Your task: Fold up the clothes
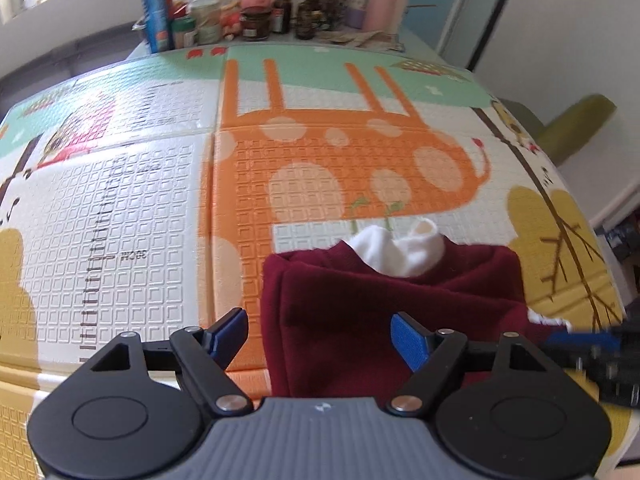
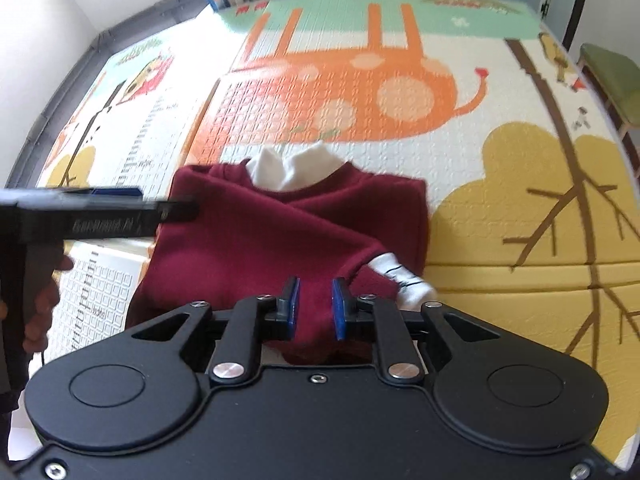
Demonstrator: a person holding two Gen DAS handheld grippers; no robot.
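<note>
Patterned play mat (image 1: 168, 208) carries a maroon sweater (image 2: 276, 236) with a white collar (image 2: 294, 170), folded near its front edge. Right gripper (image 2: 316, 306) pinches the sweater's near hem. Left gripper (image 1: 320, 334) hangs spread wide above its left side. Bottles (image 1: 260, 12) crowd the far edge.

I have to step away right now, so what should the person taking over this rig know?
Left gripper: open, holding nothing, over the sweater's near left edge.
Right gripper: narrow gap with sweater fabric between the fingers at the near hem; a firm grip cannot be confirmed.
Maroon sweater: on the play mat, white collar at the far end, sleeves crossed over the body, white cuff on the near right.
Left: fold the hem toward the collar.
</note>
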